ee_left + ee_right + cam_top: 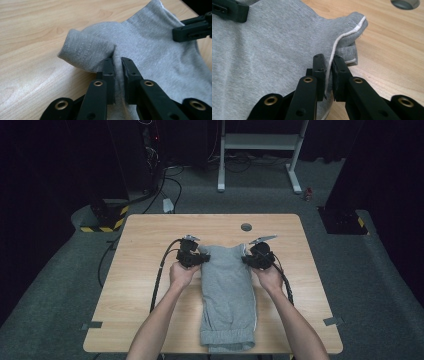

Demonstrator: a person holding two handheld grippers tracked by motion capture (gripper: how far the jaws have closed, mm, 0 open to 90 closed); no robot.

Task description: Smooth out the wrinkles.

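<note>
The grey sweatpants (227,292) lie lengthwise down the middle of the wooden table (150,250), folded into 1 narrow strip, with the ribbed hem at the near edge and the far end between the 2 tools. The left tool (202,259) is clamped on the left far corner of the fabric; in the left gripper view its jaws stand nearly together with a fold of grey knit pinched between them, beside a ribbed band (85,52) that bulges up off the table. The right tool (246,259) is likewise closed on the right far corner, its jaws gripping the edge where a white piping stripe (337,45) runs along the seam. This looks like the start of a fold: both far corners are taken and appear raised slightly off the wood, so the next move likely calls for lifting the 2 corners evenly and carrying them toward the near hem, keeping the cloth taut between the tools so it lays flat without a twist. Little stands in the way: the table is bare around the garment apart from a round grommet (246,226) near the far edge, well apart from the cloth. The trailing cable (161,270) of the left tool lies beside the pants, not on them.
</note>
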